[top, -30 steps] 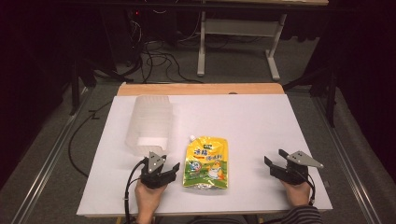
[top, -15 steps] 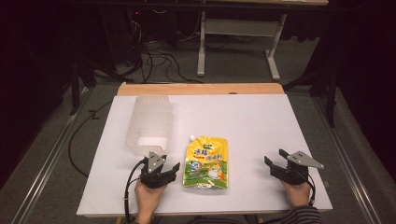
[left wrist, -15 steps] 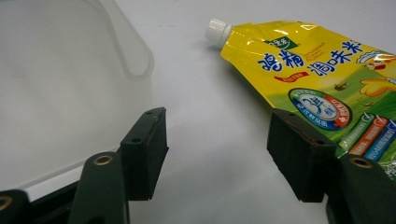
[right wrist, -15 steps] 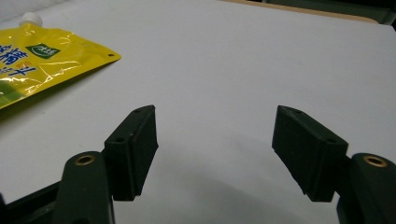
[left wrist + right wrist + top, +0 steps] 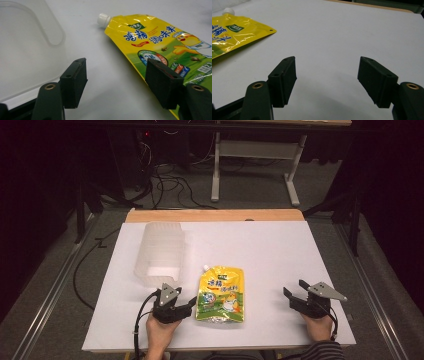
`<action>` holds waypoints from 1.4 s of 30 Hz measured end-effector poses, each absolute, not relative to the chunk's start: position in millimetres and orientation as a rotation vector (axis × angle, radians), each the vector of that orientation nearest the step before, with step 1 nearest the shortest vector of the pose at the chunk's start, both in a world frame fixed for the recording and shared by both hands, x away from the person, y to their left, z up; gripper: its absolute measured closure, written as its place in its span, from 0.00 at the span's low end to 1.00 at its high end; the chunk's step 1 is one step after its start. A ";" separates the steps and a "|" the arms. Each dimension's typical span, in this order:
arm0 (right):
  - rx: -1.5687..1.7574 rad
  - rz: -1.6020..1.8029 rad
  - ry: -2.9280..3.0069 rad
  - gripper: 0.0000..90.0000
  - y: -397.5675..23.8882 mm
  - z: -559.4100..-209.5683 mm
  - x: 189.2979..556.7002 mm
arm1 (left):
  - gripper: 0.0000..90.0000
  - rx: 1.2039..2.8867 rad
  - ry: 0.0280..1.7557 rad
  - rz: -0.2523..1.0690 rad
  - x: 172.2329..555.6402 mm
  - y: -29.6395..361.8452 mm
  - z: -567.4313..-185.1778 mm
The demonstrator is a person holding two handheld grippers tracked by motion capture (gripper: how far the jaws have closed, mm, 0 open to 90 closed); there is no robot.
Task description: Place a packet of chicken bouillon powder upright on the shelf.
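Note:
A yellow spouted pouch (image 5: 222, 292) with a white cap lies flat on the white table, near the front. My left gripper (image 5: 191, 301) rests on the table just left of the pouch, open. Its jaws have just been opening. In the left gripper view, bare table lies between the left gripper (image 5: 116, 70) jaws, and the pouch (image 5: 160, 42) edge runs beside the right jaw. My right gripper (image 5: 291, 295) sits open near the front right, well apart from the pouch. The right gripper view shows nothing between the right gripper (image 5: 327, 67) jaws, with the pouch (image 5: 234, 35) at far left.
A translucent plastic container (image 5: 160, 252) lies on its side at the table's left, behind my left gripper, and shows large in the left gripper view (image 5: 25, 50). The white table cover (image 5: 270, 250) stretches bare on the right. A desk frame and cables lie on the floor beyond.

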State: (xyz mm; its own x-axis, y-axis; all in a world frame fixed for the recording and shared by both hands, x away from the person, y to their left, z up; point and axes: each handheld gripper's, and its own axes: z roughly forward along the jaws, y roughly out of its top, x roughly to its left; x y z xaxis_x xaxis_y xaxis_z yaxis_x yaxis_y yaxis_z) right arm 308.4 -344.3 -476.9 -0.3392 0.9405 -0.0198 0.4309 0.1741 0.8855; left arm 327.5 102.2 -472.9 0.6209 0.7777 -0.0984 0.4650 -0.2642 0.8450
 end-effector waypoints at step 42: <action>1.257 1.098 1.867 0.35 -341.8 -476.9 306.2 | 0.20 2.052 1.266 0.241 393.5 23.8 -472.0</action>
